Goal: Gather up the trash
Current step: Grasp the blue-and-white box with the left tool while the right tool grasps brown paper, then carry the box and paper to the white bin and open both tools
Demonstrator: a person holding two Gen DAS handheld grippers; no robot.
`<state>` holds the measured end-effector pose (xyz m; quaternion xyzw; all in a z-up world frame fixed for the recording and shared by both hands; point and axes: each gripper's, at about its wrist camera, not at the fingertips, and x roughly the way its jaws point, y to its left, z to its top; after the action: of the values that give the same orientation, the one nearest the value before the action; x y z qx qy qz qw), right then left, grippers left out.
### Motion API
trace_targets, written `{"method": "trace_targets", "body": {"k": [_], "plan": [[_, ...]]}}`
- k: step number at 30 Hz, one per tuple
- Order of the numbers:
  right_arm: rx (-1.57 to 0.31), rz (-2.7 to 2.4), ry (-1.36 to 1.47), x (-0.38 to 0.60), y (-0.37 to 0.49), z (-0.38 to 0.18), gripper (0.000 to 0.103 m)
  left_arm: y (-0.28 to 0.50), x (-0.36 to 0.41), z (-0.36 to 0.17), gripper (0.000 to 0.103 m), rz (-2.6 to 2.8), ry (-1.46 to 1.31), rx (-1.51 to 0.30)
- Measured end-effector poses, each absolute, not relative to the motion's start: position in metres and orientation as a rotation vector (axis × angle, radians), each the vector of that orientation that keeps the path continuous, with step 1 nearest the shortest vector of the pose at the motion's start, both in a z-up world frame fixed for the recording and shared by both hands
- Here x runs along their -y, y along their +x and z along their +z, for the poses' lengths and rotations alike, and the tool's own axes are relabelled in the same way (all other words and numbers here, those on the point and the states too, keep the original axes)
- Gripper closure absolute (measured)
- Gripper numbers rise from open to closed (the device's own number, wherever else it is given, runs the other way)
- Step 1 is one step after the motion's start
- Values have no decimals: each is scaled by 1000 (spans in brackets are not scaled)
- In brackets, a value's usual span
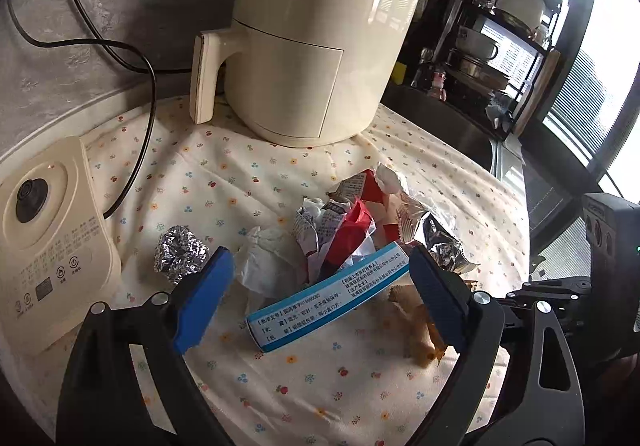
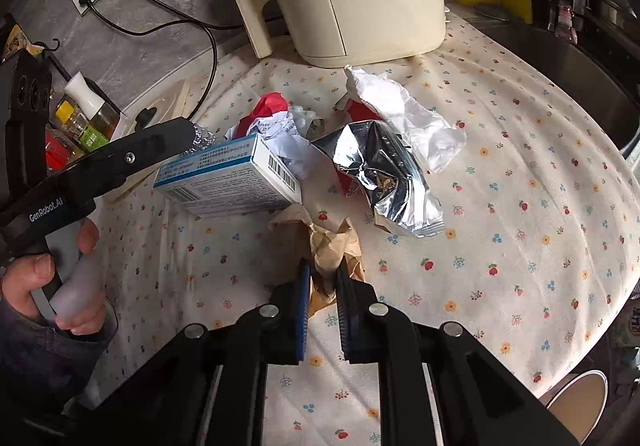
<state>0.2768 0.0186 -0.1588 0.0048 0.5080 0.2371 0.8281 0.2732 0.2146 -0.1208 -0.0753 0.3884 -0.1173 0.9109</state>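
Note:
A heap of trash lies on the floral cloth (image 1: pixel 320 386): a blue-and-white carton (image 1: pixel 324 302), a red wrapper (image 1: pixel 352 230), white tissue (image 1: pixel 268 262), a foil ball (image 1: pixel 182 254) and a silver packet (image 2: pixel 384 174). My left gripper (image 1: pixel 320 252) is open and straddles the carton, with a gap showing at the left pad. My right gripper (image 2: pixel 322 270) is shut on a crumpled brown paper (image 2: pixel 332 242) at the near edge of the heap. White crumpled paper (image 2: pixel 404 118) lies behind the packet.
A cream air fryer (image 1: pixel 312 46) stands behind the heap and a cream appliance (image 1: pixel 48 246) at the left, with a black cable (image 1: pixel 144 126) between them. A sink (image 1: pixel 440 114) and a dish rack (image 1: pixel 500 46) are at the right. Bottles (image 2: pixel 80 118) stand far left.

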Motion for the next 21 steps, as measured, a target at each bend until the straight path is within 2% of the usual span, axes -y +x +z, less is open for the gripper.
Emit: {"method": "trace_targets", "body": {"k": [7,9,10,11,14,16,21], "plan": [[-1061,461,47,2,270,-155,90,275,-200,-142,19,-230,-90,-889],[-1055,458,55,6,268,-154,90,271,-196,-147,26,-220,-75,-909],[-1052,458,57,7,268,-153,90,270,-194,-149,36,-211,-69,-920],[-1049,460,59,9,266,-152,90,268,-193,-151,52,-206,-65,-932],[-1041,470,58,12,261,-149,90,261,-188,-150,76,-215,-63,-943],[-1037,478,53,15,257,-147,90,254,-182,-146,81,-217,-50,-931],[-1026,498,54,24,248,-144,90,238,-171,-133,82,-200,-61,-894]]}}
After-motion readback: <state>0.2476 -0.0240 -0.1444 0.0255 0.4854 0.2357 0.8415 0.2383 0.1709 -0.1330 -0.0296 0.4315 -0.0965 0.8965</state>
